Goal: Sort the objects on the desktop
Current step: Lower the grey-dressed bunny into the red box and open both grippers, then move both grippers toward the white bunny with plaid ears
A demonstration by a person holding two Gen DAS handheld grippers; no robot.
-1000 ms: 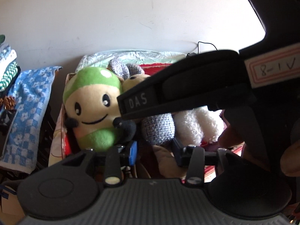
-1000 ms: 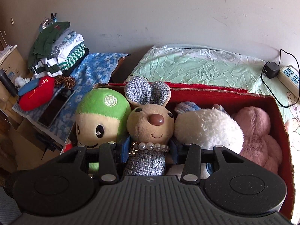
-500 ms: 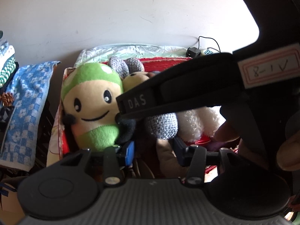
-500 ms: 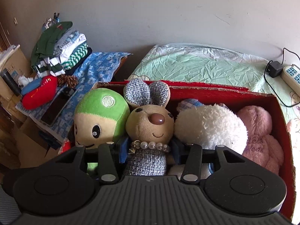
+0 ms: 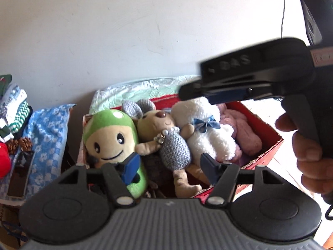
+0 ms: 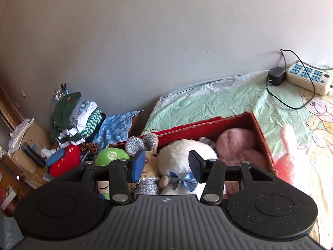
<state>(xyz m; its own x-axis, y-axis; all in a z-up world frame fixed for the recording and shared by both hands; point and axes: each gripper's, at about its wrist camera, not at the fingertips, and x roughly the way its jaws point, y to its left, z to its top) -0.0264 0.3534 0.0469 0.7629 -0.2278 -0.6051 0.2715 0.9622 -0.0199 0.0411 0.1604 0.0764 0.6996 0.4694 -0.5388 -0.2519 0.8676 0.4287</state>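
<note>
Red box [image 5: 268, 125] sits on the green sheet [image 6: 208, 104] by the wall, packed with four plush side by side: green-capped doll [image 5: 108, 133] at its left end, grey-eared mouse [image 5: 166, 137], white bear with blue bow [image 5: 204, 129], pink plush [image 5: 243, 129] at its right end. Judging by the snug row, sorting looks mostly done.

Left gripper [image 5: 168, 166] hangs over the box's near edge, fingers apart, nothing between them. Right gripper [image 6: 164, 164] is above the box, level, fingers apart, empty. One pink plush [image 6: 289, 156] lies outside, right of the box, probably next.
</note>
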